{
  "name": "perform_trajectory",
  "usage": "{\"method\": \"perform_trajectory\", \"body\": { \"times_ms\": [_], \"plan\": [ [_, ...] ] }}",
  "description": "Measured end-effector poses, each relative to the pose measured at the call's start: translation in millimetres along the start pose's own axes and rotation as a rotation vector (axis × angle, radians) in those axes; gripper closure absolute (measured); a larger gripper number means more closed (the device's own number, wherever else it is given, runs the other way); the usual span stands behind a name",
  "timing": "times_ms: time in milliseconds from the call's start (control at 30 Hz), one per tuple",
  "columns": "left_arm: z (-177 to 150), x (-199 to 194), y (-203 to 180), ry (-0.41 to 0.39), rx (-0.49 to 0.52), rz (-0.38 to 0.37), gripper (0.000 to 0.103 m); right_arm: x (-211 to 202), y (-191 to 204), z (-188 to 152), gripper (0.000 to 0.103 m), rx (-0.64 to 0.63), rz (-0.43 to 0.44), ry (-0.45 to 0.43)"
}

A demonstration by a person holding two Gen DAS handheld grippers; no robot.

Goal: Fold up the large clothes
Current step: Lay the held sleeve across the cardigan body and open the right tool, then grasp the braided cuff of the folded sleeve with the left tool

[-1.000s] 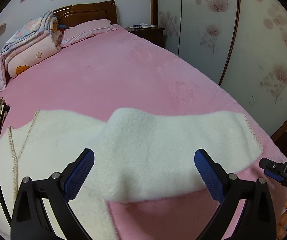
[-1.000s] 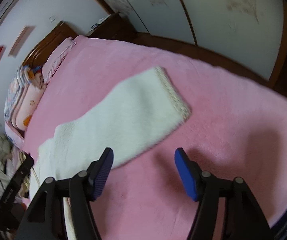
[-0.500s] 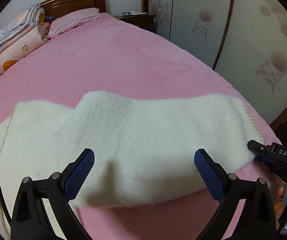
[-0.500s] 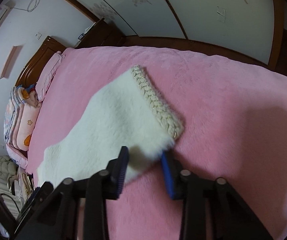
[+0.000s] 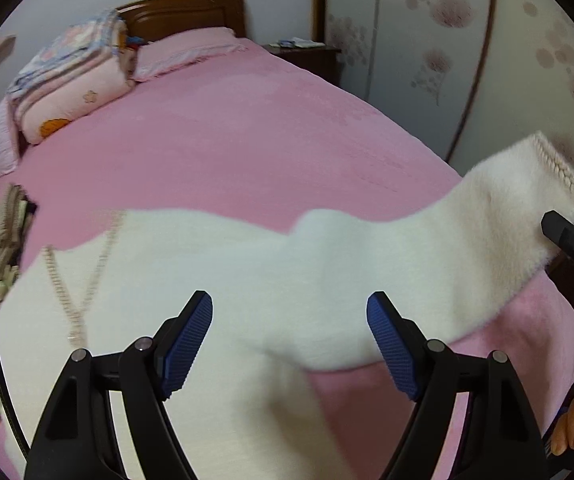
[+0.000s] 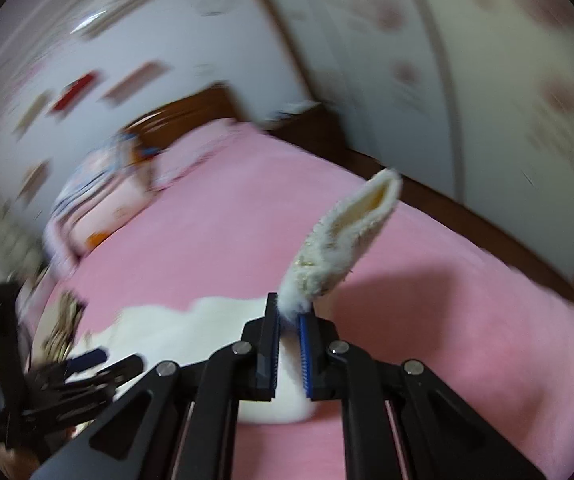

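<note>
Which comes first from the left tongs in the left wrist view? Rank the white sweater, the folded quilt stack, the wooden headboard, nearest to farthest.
1. White sweater: directly beneath the open left tongs.
2. Folded quilt stack: far left, at the head of the bed.
3. Wooden headboard: behind the quilts, against the wall.

Before you: a wide bed under a pink plush bedspread [image 5: 247,128], dark wooden headboard [image 5: 183,12], pink pillow [image 5: 185,52], stack of folded floral quilts [image 5: 71,76], dark wooden nightstand [image 5: 307,58], pale wardrobe doors with a floral print [image 5: 447,40], white wall with small shelves [image 6: 107,80].
</note>
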State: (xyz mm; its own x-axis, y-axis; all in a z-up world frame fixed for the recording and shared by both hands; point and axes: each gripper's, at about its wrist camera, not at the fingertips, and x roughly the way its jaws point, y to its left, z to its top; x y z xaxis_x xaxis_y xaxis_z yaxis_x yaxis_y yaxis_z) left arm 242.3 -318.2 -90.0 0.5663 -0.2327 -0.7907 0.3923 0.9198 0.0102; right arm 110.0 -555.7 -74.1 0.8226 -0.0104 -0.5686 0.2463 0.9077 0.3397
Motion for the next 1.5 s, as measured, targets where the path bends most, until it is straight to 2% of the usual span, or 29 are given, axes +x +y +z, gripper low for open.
{"method": "perform_trajectory", "body": {
  "times_ms": [67,200,333,400,500,667,767,833,933,1033,1233,1367,1500],
  "plan": [
    [-5.6,-17.5,32.6,-0.014,-0.029,0.033,0.024,2.4,38.2,-0.9,0.095,-0.071,0.06,0.011],
    [-20.9,-36.3,93.4,0.0,-0.114,0.028,0.024,18.7,104.7,-19.4,0.095,-0.198,0.14,0.058],
    [-48.6,-42.8,144.5,0.009,-0.164,0.032,0.024,40.6,160.1,-60.0,0.095,-0.283,0.206,0.139],
    [-66.2,-41.2,169.0,0.026,-0.189,0.012,0.024,54.4,184.5,-81.7,0.095,-0.33,0.215,0.181],
    [-87.7,-32.6,183.7,0.055,-0.201,-0.031,0.024,78.1,213.7,-118.3,0.095,-0.404,0.21,0.257],
    [-113.7,-9.6,200.8,0.104,-0.243,-0.12,0.024,102.1,247.9,-174.4,0.094,-0.534,0.146,0.339],
    [-119.6,4.2,199.6,0.132,-0.257,-0.172,0.024,111.6,248.9,-194.9,0.089,-0.582,0.093,0.397],
    [-119.1,10.2,192.5,0.14,-0.26,-0.203,0.024,110.5,246.4,-197.3,0.087,-0.588,0.088,0.405],
    [-114.1,22.2,187.3,0.159,-0.267,-0.25,0.024,101.8,244.2,-194.6,0.069,-0.576,0.082,0.397],
    [-110.6,30.6,179.7,0.17,-0.262,-0.303,0.024,86.9,244.5,-190.8,0.064,-0.583,0.056,0.354],
    [-110.6,59.8,169.7,0.233,-0.31,-0.429,0.026,45.0,216.7,-183.3,0.064,-0.526,0.044,0.316],
    [-120.8,80.3,167.8,0.28,-0.393,-0.522,0.043,27.9,197.2,-179.0,0.064,-0.455,0.039,0.308],
    [-133.1,94.7,163.3,0.287,-0.45,-0.548,0.043,23.4,183.4,-174.7,0.064,-0.397,0.026,0.302]
  ]
}}
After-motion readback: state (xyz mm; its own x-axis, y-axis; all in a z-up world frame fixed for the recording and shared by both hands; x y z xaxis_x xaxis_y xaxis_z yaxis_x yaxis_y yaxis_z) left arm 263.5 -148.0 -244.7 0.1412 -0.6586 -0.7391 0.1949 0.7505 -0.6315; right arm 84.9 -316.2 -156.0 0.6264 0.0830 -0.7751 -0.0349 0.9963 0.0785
